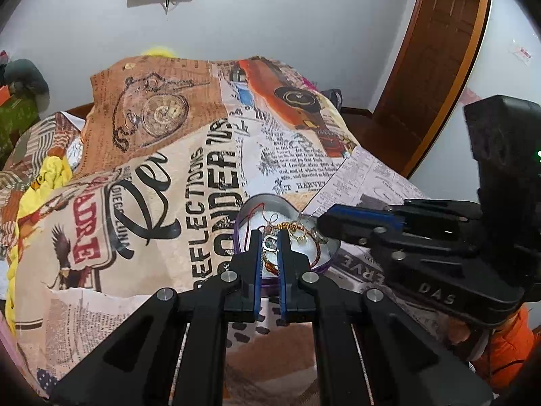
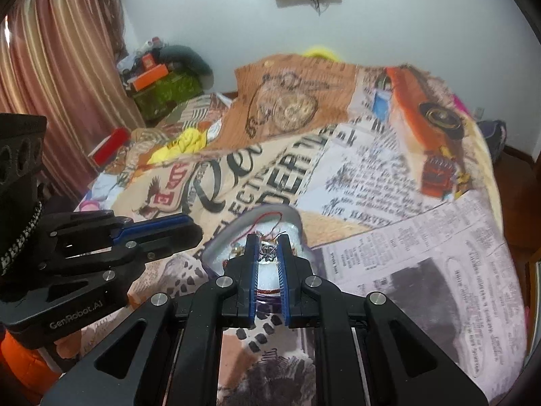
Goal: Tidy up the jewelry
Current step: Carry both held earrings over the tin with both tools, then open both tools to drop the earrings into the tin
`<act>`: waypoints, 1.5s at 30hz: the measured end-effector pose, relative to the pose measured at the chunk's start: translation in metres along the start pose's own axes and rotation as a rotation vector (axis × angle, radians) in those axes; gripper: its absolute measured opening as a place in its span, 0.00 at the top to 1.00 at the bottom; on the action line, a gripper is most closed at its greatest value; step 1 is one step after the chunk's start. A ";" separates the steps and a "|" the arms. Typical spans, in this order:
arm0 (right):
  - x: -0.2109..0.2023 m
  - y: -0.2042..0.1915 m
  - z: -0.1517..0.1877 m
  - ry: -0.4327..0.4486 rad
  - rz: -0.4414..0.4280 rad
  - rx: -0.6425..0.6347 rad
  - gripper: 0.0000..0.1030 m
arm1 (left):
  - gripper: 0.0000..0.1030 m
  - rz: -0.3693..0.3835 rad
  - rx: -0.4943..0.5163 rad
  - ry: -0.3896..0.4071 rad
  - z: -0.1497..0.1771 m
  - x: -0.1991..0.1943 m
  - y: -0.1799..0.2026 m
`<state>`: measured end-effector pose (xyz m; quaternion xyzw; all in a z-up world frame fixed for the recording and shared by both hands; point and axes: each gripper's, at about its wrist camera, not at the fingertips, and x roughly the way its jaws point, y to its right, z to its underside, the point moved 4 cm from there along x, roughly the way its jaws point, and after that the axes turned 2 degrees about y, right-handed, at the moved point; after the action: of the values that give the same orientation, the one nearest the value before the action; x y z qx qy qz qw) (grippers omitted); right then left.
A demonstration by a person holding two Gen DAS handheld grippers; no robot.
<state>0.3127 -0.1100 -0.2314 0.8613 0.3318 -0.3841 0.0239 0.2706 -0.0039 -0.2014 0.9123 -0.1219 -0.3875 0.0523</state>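
A heart-shaped purple tin (image 1: 329, 256) with white padding lies on the printed bedspread and holds several pieces of jewelry: gold rings (image 1: 299, 233), a red cord (image 1: 257, 211) and a silver piece (image 1: 269, 242). My left gripper (image 1: 270, 242) hangs over the tin, its jaws narrowly apart around the silver piece. My right gripper (image 2: 268, 248) is also over the tin (image 2: 216, 248), its jaws a small gap apart around a tangled silver chain (image 2: 267, 252). Each gripper shows from the side in the other view, the right gripper (image 1: 338, 223) and the left gripper (image 2: 182, 226).
The bedspread (image 1: 189, 176) has newspaper and pocket-watch prints and lies rumpled. A yellow cloth (image 2: 184, 143) and a red box (image 2: 110, 145) lie at the left. Pink curtains (image 2: 61, 77) hang at the left, a wooden door (image 1: 436, 64) at the right.
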 end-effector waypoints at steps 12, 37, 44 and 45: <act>0.021 0.002 0.010 -0.090 -0.027 -0.007 0.91 | 0.94 0.018 -0.011 -0.044 0.008 0.018 -0.002; -0.030 -0.009 -0.010 0.000 0.035 -0.029 0.85 | 0.93 -0.018 -0.003 0.044 -0.013 -0.034 0.003; -0.108 -0.029 -0.034 0.215 0.091 -0.042 0.85 | 0.88 -0.059 0.019 0.201 -0.034 -0.100 0.019; -0.119 -0.032 -0.036 0.249 0.101 -0.045 0.85 | 0.88 -0.074 0.023 0.235 -0.037 -0.113 0.022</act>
<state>0.2595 -0.1399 -0.1187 0.9171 0.2969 -0.2651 0.0212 0.2175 0.0048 -0.0934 0.9557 -0.0858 -0.2784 0.0416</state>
